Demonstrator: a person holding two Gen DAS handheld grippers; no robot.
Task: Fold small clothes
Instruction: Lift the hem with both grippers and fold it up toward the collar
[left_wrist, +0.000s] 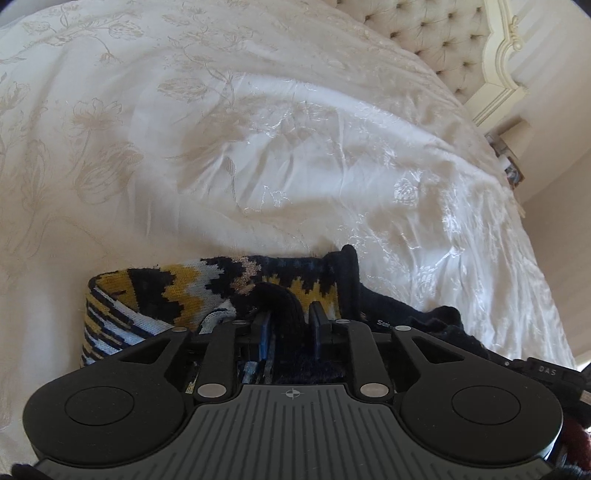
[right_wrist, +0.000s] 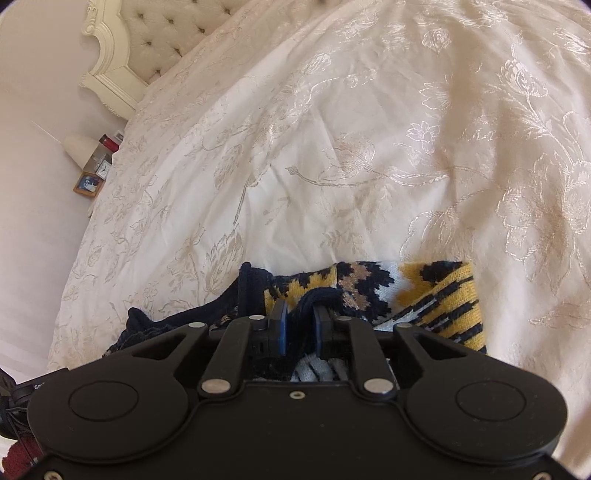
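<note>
Knitted garment (left_wrist: 192, 291), patterned in black, mustard yellow, pale blue and a little tan, with a dark navy edging, is seen bunched at the near edge of a bed, resting on a cream bedspread (left_wrist: 258, 147) woven with a floral design. It is held at two places at once. In the left wrist view, a dark fold of the knit is pinched between the closed-in fingers of the left gripper (left_wrist: 290, 317). In the right wrist view, a thin navy ridge of the same garment (right_wrist: 436, 295) is clamped between the fingers of the right gripper (right_wrist: 299, 321).

Both grips appear to take in only a narrow ridge of cloth. If the knit is pulled taut, it could slip out of either grip, and a fold already formed would be lost. Because the fabric is thick and stretchy, several layers may be caught together on the left side, so a lift could drag the whole bundle rather than one edge. The glossy bedspread may also be snagged or rucked up beneath the garment if the fingers are lowered too far.

Beyond the bed, a tufted headboard (right_wrist: 162, 40) with a carved cream frame is visible, and small items stand on a bedside surface (right_wrist: 94, 173) next to the wall.
</note>
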